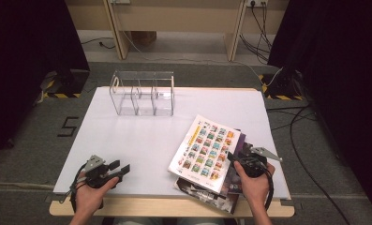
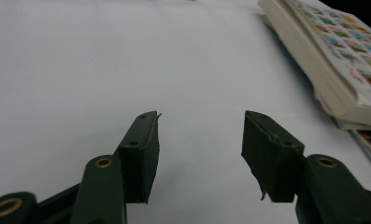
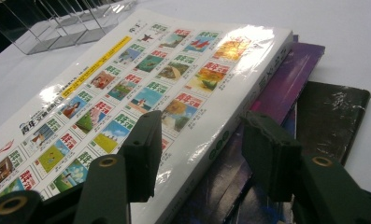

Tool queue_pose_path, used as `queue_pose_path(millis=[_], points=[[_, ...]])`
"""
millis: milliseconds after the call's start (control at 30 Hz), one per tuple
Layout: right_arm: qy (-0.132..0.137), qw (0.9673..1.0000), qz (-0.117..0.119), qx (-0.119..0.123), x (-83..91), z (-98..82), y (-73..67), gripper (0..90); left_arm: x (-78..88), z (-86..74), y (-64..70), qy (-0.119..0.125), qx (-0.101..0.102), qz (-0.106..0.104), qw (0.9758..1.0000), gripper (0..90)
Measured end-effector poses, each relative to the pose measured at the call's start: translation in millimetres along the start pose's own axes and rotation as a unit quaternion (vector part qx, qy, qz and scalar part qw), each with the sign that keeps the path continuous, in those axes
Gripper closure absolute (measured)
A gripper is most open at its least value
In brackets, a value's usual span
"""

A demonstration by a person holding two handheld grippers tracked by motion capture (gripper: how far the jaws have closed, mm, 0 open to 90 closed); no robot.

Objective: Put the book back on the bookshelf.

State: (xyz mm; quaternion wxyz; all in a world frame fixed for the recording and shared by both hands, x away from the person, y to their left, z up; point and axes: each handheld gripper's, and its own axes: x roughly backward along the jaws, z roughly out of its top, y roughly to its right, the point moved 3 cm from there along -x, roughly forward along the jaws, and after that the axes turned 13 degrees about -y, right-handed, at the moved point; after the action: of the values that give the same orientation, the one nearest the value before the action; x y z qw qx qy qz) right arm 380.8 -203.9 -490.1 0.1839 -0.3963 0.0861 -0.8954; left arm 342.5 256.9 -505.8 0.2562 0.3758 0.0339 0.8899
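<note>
Right gripper view: we see the right gripper (image 3: 199,154), jaws spread, straddling the white book's (image 3: 141,88) spine edge (left gripper (image 2: 199,156) also spread, over bare table (image 2: 80,60)).

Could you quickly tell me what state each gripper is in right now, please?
Left gripper: jaws open, nothing between them, over the bare white table.
Right gripper: jaws open, astride the top book's edge, not gripping it.

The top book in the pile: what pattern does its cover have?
The top book is white with rows of small colourful pictures, clearest in the right gripper view.
</note>
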Motion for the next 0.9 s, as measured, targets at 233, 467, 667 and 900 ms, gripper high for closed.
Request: queue_pose_path(millis=[233, 467, 667, 900], points=[[-0.037, 0.9991, 0.013, -0.014, -7.2, 7.8, 8.7, 48.6, -21.2, 45.7, 40.3, -0.012, -0.032, -0.056, 0.9979, 46.8], [-0.077, 0.9962, 0.031, -0.026, -14.7, 12.3, 5.9, 47.2, -59.0, 88.8, 94.9, -0.064, -0.074, -0.106, 0.9895, 46.2], [-0.087, 0.9953, 0.026, -0.035, -17.2, 14.1, 0.7, 44.8, -88.2, 92.6, 111.5, -0.111, -0.061, -0.113, 0.9856, 46.3], [-0.097, 0.9925, 0.031, -0.068, -19.8, 20.0, 0.8, 41.9, -107.4, 84.5, 115.0, -0.143, -0.066, -0.101, 0.9823, 56.8]])
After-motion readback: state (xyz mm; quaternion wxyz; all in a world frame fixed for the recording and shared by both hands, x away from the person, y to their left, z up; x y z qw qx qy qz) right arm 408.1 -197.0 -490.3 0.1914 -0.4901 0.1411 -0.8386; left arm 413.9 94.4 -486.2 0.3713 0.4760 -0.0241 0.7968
